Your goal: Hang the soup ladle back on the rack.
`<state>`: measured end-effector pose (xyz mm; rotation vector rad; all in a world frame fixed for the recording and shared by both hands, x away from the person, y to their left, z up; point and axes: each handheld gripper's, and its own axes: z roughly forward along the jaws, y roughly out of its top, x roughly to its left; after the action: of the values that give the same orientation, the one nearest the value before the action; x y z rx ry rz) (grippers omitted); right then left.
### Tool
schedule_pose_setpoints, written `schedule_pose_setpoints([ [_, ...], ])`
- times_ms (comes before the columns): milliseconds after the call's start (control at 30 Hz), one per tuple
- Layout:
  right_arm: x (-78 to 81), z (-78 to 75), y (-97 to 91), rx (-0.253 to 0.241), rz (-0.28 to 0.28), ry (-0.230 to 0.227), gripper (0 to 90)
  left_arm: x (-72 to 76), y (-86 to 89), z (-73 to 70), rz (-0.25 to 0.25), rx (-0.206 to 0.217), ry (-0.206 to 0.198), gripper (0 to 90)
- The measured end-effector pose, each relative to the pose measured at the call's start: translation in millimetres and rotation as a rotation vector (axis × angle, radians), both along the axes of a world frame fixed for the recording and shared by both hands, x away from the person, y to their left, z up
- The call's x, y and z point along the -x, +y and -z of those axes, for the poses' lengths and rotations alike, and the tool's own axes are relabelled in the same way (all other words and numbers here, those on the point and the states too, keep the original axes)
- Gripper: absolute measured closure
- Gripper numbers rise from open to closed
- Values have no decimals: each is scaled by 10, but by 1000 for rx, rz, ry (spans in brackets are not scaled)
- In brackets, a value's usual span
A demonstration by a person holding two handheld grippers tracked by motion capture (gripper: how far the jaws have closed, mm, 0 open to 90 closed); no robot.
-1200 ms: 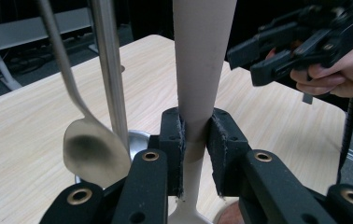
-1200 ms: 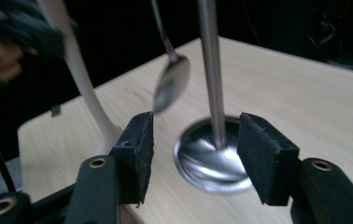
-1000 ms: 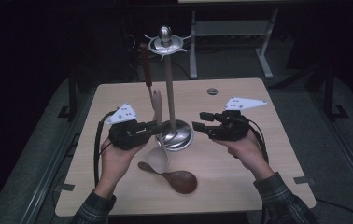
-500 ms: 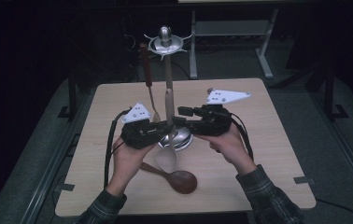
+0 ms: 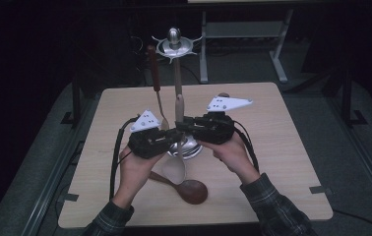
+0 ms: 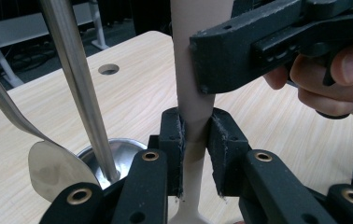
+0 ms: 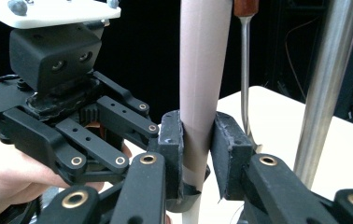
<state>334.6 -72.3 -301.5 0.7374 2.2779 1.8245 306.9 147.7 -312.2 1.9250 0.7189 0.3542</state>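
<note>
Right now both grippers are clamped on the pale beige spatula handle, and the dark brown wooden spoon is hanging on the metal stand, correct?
Not quite. The dark brown wooden spoon lies flat on the light wooden table, in front of the metal stand, as the high view shows. The rest holds: the left gripper and right gripper both clamp the pale beige spatula handle.

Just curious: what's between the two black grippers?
An upright pale beige utensil handle: left gripper clamps it, right gripper's jaws have just been closing on it. Both gripper views show this.
</note>
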Motion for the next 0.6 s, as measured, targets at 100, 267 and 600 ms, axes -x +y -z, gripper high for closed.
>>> schedule_pose_setpoints([
  [100, 20, -5, -2, -6, 4, -10, 751, 6, 8, -5, 6, 8, -7, 755],
  [267, 31, -11, -15, -14, 11, -27, 752, 13, 42, 0, 3, -6, -3, 635],
  [600, -20, 1, -72, -19, 1, -30, 752, 26, 325, 97, 23, -79, 68, 424],
])
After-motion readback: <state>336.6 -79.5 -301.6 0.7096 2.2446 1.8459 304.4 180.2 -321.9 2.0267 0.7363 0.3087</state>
